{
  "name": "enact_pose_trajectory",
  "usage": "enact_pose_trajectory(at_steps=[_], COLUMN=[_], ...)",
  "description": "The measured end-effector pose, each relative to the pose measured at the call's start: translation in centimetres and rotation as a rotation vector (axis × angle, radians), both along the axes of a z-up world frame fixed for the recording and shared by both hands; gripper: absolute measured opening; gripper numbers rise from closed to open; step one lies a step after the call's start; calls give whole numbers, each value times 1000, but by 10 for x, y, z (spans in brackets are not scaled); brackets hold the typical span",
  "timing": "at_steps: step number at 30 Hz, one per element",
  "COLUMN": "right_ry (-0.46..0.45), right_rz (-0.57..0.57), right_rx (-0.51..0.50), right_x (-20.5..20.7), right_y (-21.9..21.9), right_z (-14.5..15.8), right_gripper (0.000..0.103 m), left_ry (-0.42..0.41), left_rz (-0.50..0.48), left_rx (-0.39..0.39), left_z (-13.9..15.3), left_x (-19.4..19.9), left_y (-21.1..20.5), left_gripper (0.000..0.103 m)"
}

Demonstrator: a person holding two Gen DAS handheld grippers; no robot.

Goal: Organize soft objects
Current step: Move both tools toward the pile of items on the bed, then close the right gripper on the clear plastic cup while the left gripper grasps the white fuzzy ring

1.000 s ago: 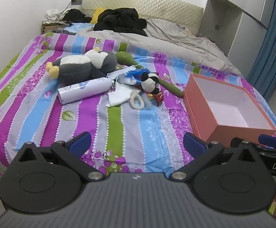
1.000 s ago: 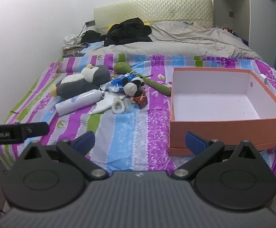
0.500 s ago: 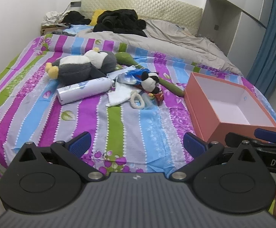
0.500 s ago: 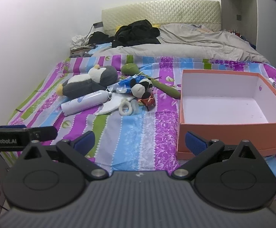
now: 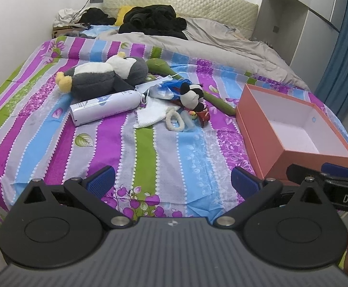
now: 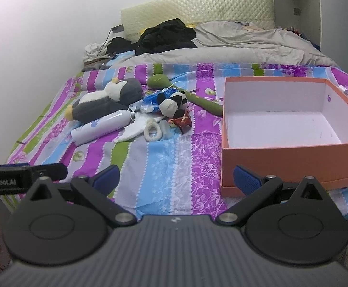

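Toys lie heaped mid-bed in the left wrist view: a penguin toward the bed's left edge, a white bottle touching its front, a small panda, a cloth and a ring just beside. An empty orange box sits by the bed's right edge. The left tool hangs over the foot edge, fingers apart, holding nothing. In the right wrist view, the right tool is likewise spread wide and empty, box just ahead on its right, penguin and panda farther up the bed.
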State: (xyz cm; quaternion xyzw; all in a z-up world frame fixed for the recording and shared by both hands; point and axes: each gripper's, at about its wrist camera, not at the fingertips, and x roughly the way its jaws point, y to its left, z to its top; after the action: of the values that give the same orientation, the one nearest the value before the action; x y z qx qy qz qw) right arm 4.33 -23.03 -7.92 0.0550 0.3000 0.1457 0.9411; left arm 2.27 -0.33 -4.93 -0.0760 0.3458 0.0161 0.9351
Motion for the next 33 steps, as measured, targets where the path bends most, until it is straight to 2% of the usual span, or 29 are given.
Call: enact_pose_trajectory(at_steps=[20,33], right_ry=[28,67], right_rz=[10,7], right_rx=[-2,9], right_x=[4,23], right_y=[-1,2], right_z=[-6,-15], right_gripper=[103,103], left_ry=[14,71], left_rz=[-10,-17], left_rx=[1,-20], left_z=[-9,-28], left_x=[3,26], left_y=[0,5], left_gripper=[103,103])
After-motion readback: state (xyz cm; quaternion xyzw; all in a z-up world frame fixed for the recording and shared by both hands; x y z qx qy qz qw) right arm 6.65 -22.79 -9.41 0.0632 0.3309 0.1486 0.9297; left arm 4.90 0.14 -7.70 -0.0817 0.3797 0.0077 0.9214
